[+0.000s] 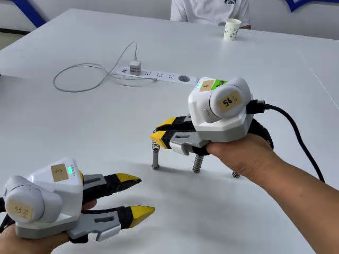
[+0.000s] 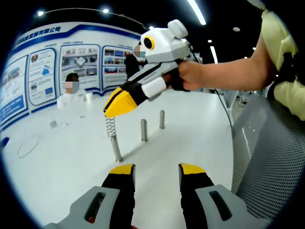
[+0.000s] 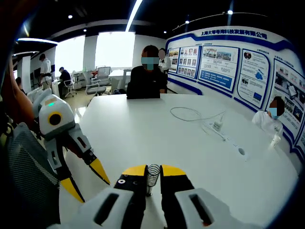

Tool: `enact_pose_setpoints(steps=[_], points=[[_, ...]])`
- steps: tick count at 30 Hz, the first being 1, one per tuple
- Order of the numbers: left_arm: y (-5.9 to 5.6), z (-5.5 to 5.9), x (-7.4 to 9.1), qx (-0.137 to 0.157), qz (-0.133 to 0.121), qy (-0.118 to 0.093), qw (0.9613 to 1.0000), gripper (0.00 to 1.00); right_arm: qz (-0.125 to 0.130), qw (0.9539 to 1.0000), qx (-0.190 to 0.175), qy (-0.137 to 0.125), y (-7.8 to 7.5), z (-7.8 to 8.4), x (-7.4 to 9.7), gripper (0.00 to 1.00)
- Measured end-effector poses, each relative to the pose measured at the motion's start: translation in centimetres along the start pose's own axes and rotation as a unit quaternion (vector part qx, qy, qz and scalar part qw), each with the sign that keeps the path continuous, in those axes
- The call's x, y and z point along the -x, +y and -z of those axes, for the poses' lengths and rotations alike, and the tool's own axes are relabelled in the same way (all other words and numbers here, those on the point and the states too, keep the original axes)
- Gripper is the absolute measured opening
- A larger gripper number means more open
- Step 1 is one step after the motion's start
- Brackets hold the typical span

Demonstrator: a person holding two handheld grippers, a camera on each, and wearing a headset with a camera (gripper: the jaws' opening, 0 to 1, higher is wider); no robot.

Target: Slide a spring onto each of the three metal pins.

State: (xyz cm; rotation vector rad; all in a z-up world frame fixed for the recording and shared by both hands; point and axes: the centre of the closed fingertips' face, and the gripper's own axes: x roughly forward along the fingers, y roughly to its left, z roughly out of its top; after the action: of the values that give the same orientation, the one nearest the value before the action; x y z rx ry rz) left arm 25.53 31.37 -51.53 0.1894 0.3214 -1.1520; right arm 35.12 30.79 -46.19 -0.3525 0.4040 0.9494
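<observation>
- Jaws of the right gripper (image 1: pixel 155 136) are clamped on a spring (image 1: pixel 155 150) and pinch its upper coils. In the right gripper view the spring stands upright between the two yellow-tipped jaws.
- Spring coils sit over the top of the first pin (image 1: pixel 155 163), the one at the left end of the row in the head view. Bare shaft shows below the coils, down to the white surface (image 1: pixel 79 132).
- Pins number three and stand upright in a row on the surface. The middle pin (image 1: pixel 197 163) carries coils along its length.
- Third pin (image 1: pixel 235 174) is mostly hidden behind the right hand (image 1: pixel 243 156) in the head view. In the left gripper view it looks ribbed with coils too.
- Left gripper (image 1: pixel 144 196) is held low near the front of the surface, well apart from the pins. Its jaws are spread wide with nothing between them, and they point toward the row.
- Power strip (image 1: pixel 159 75) with a white plug lies farther back, and a looped cable (image 1: pixel 79 74) trails off to its left.
- Paper cup (image 1: pixel 231 29) stands near the far edge, just in front of a seated person (image 1: pixel 209 10) in a white shirt.
</observation>
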Motion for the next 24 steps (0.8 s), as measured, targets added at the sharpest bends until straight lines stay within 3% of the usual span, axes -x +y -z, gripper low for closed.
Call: enact_pose_setpoints(steps=[24], points=[[0.08,0.07,-0.18,0.0,0.0,0.001,1.0,0.37,-0.003,0.9999,-0.007,0.008,0.17,0.48,-0.11,0.11]])
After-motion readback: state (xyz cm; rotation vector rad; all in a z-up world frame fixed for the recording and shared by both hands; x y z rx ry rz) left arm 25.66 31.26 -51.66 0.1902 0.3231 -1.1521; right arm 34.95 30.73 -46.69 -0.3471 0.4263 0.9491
